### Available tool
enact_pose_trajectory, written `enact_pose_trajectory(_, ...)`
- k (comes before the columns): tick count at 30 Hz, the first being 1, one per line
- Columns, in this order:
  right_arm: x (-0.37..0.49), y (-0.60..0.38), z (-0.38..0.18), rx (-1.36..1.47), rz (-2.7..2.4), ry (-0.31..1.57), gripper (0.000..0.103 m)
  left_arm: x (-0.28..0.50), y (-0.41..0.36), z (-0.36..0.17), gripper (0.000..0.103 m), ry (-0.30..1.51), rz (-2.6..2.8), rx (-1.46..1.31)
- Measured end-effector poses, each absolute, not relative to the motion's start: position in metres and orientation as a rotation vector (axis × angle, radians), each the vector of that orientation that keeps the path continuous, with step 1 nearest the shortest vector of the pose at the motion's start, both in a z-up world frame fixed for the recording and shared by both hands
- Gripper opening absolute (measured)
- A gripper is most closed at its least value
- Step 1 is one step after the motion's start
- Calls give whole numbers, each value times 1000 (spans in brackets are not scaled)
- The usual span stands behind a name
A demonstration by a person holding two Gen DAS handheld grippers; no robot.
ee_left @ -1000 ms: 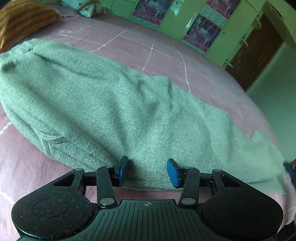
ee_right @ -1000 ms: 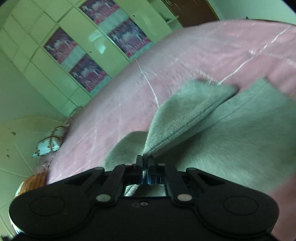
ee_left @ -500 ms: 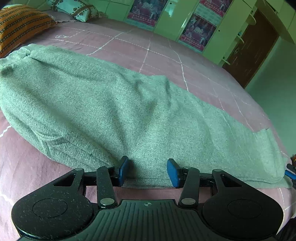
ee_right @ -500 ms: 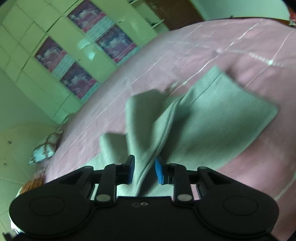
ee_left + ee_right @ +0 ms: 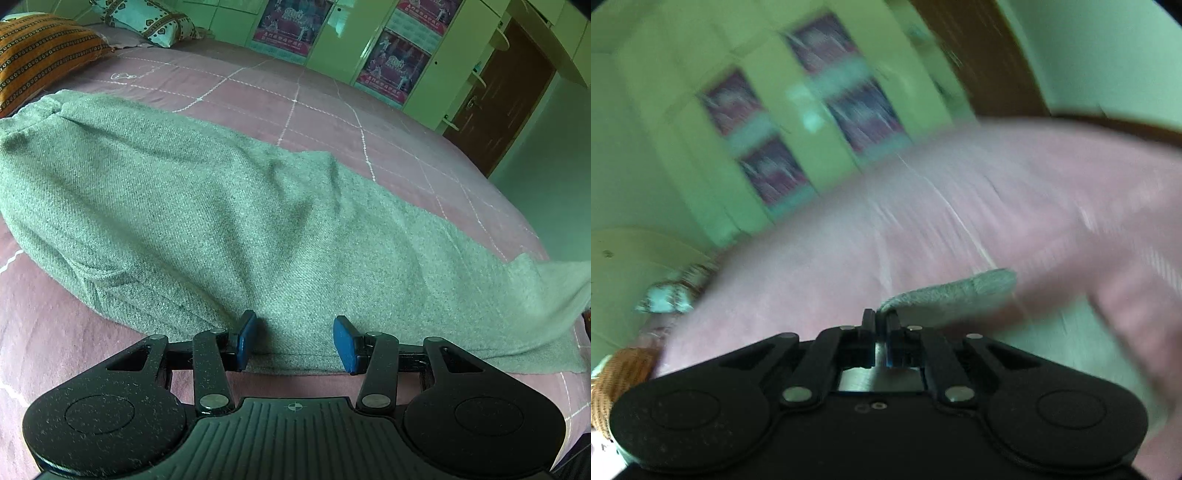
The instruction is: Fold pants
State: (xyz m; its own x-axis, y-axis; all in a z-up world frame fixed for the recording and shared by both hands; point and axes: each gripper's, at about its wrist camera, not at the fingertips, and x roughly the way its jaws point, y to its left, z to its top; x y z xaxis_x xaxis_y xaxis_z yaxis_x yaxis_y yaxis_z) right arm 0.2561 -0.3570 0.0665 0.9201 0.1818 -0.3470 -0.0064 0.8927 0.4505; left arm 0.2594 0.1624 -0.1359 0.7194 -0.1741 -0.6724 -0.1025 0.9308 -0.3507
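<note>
Grey-green knit pants point(image 5: 221, 221) lie lengthwise across a pink bed point(image 5: 295, 99), waistband at the far left, leg ends at the right. My left gripper point(image 5: 295, 341) is open, its blue pads either side of the pants' near edge, holding nothing. The leg end at the far right point(image 5: 554, 288) is lifted off the bed. My right gripper point(image 5: 882, 319) is shut on the pants' leg hem point(image 5: 953, 291), which trails from the jaws to the right. The right wrist view is heavily blurred.
An orange patterned pillow point(image 5: 37, 55) and a white-teal pillow point(image 5: 147, 22) lie at the head of the bed. Green wardrobes with posters point(image 5: 391, 62) and a brown door point(image 5: 498, 103) stand beyond the bed's far side.
My right gripper opened half a second ago, has shut again on the leg hem, and is moving fast, lifting it. The leg end at right rose off the bed. My left gripper stayed open in place.
</note>
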Motion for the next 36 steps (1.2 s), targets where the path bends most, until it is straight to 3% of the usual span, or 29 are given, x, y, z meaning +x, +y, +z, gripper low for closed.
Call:
enact_pose_trajectory(4, 222, -372, 69, 485, 57, 402, 0, 257, 167, -137, 47, 763, -51, -407)
enact_pose_trajectory(9, 203, -407, -18, 648, -72, 652, 0, 259, 167, -137, 47, 773, -55, -395)
enact_pose_trajectory(10, 199, -408, -28, 686, -83, 665, 8, 259, 167, -136, 47, 777, -58, -388)
enact_pose_trajectory(13, 191, -416, -29, 778, -92, 593, 16, 259, 169, -135, 47, 778, -64, -392)
enact_pose_trajectory(31, 177, -469, -64, 1285, -189, 537, 26, 257, 172, -139, 47, 763, -64, -407)
enact_pose_trajectory(33, 185, -469, -68, 1272, -196, 559, 26, 257, 171, -139, 47, 761, -62, -407)
enact_pose_trajectory(35, 197, -464, -57, 1150, -183, 582, 3, 255, 169, -139, 47, 756, -57, -393)
enact_pose_trajectory(36, 203, -456, -43, 1023, -181, 588, 1, 255, 166, -138, 47, 754, -55, -377)
